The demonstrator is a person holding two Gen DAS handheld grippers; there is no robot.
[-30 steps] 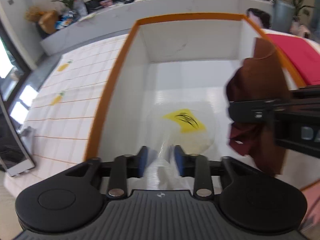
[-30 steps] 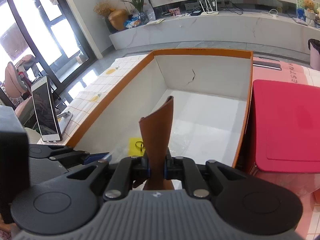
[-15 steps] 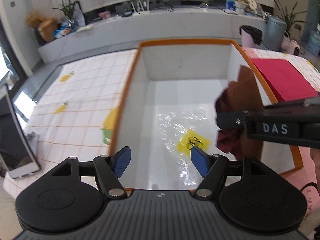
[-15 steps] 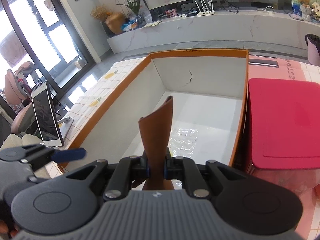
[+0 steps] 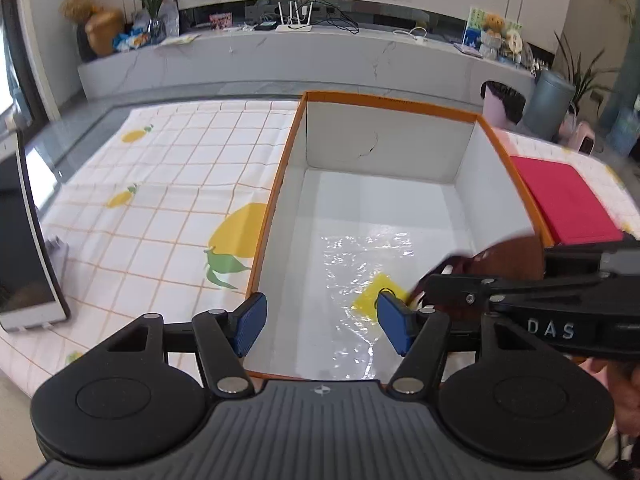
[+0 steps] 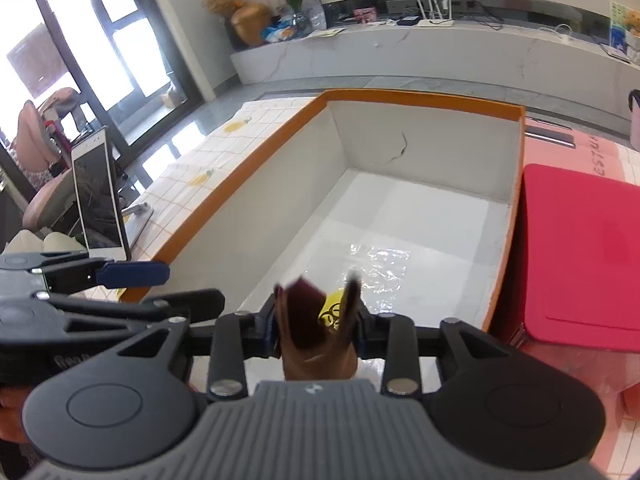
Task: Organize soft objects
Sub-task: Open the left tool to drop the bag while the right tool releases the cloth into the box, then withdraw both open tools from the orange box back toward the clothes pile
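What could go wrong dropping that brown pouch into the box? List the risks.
1. The right gripper has just been opening, but the pouch sits between its pads and may snag instead of falling.
2. It may land on the clear bag already in the box, in a heap.
3. The left gripper, open and empty, hovers close; the two could collide.

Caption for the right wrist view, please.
Right hand-held gripper, jaws just opening, releases a brown cloth above the orange-rimmed box holding a clear plastic bag.
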